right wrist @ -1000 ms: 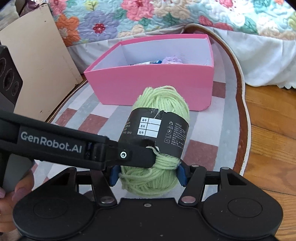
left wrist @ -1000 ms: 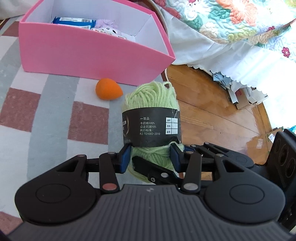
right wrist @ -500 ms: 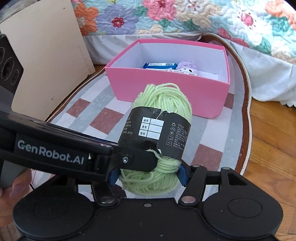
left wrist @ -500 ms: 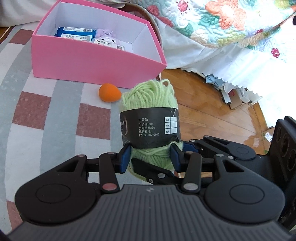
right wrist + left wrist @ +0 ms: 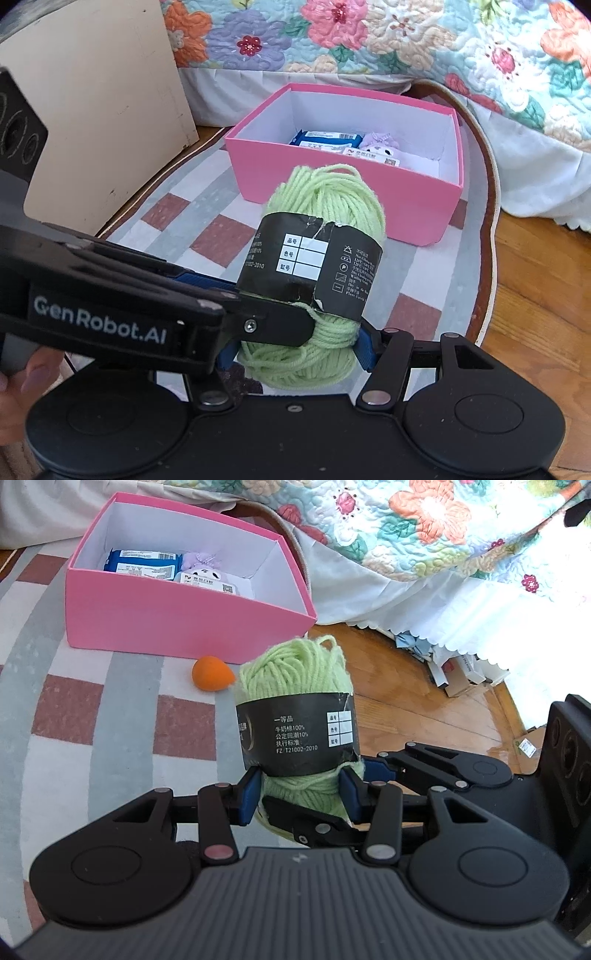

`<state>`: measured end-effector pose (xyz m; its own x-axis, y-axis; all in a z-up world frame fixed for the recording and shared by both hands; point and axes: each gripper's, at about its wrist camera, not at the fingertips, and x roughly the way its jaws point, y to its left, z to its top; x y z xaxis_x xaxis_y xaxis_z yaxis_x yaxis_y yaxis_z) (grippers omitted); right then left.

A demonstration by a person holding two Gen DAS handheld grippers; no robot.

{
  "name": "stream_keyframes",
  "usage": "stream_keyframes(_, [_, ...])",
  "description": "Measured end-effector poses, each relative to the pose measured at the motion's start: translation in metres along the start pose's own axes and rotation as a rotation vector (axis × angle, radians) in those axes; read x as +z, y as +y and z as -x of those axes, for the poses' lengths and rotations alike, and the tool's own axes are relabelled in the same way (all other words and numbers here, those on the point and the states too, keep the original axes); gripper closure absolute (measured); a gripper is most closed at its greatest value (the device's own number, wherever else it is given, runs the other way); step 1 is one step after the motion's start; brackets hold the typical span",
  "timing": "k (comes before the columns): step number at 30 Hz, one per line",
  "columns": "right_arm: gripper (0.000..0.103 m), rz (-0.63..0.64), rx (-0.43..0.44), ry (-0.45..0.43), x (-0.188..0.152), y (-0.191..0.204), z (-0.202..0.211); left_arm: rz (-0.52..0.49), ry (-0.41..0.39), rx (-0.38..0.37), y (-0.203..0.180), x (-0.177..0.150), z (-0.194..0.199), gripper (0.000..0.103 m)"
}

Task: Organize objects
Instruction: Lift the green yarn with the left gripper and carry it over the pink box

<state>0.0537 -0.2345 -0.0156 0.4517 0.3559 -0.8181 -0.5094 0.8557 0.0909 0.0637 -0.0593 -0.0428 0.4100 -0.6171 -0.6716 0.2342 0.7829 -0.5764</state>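
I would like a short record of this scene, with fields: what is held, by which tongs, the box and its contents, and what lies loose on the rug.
held: green yarn ball with a black paper band
left tongs: shut on the yarn's lower part
right tongs: shut on the same yarn
box: pink box, open, on the striped rug
contents: blue packets, small purple plush
loose: orange egg-shaped object, in front of the box

The black band [image 5: 295, 734] around the yarn reads "FZ/T21002-2010" and "100%". The left hand-held gripper [image 5: 99, 325] bears "GenRobot.AI".
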Motion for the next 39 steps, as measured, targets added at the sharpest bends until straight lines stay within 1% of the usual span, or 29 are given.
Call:
stream_keyframes(5, [0.038, 0.021, -0.003, -0.015, 0.0, 0.003, -0.002, -0.037, -0.014, 0.004, 0.0, 0.0, -0.001, 0.059])
stream_keyframes(8, [0.038, 0.038, -0.026, -0.015, 0.001, 0.006, -0.007, -0.038, -0.014, 0.007, 0.003, 0.002, -0.004, 0.059])
stream_keyframes(11, [0.038, 0.029, -0.023, -0.014, 0.004, 0.006, -0.011, -0.039, -0.017, 0.017, 0.006, 0.004, -0.004, 0.059])
stream_keyframes(18, [0.038, 0.026, -0.032, -0.026, 0.011, 0.016, -0.009, -0.039, -0.038, 0.025, 0.007, 0.01, 0.01, 0.059])
stream_keyframes(22, [0.038, 0.02, -0.039, -0.05, 0.027, 0.022, -0.003, -0.04, -0.059, 0.033, 0.006, 0.025, 0.025, 0.059])
stream_keyframes(28, [0.038, 0.009, -0.04, -0.084, 0.053, 0.031, 0.008, -0.067, -0.068, 0.044, 0.002, 0.051, 0.044, 0.059])
stream_keyframes(31, [0.038, 0.008, -0.049, -0.103, 0.061, 0.034, 0.013, -0.076, -0.074, 0.041, -0.001, 0.061, 0.051, 0.059])
stream_keyframes(34, [0.038, -0.003, -0.037, -0.126, 0.066, 0.033, 0.018, -0.084, -0.077, 0.044, -0.005, 0.069, 0.055, 0.059])
stream_keyframes(39, [0.038, -0.043, -0.001, -0.131, 0.076, 0.023, 0.014, -0.121, -0.066, 0.103, -0.015, 0.082, 0.048, 0.059])
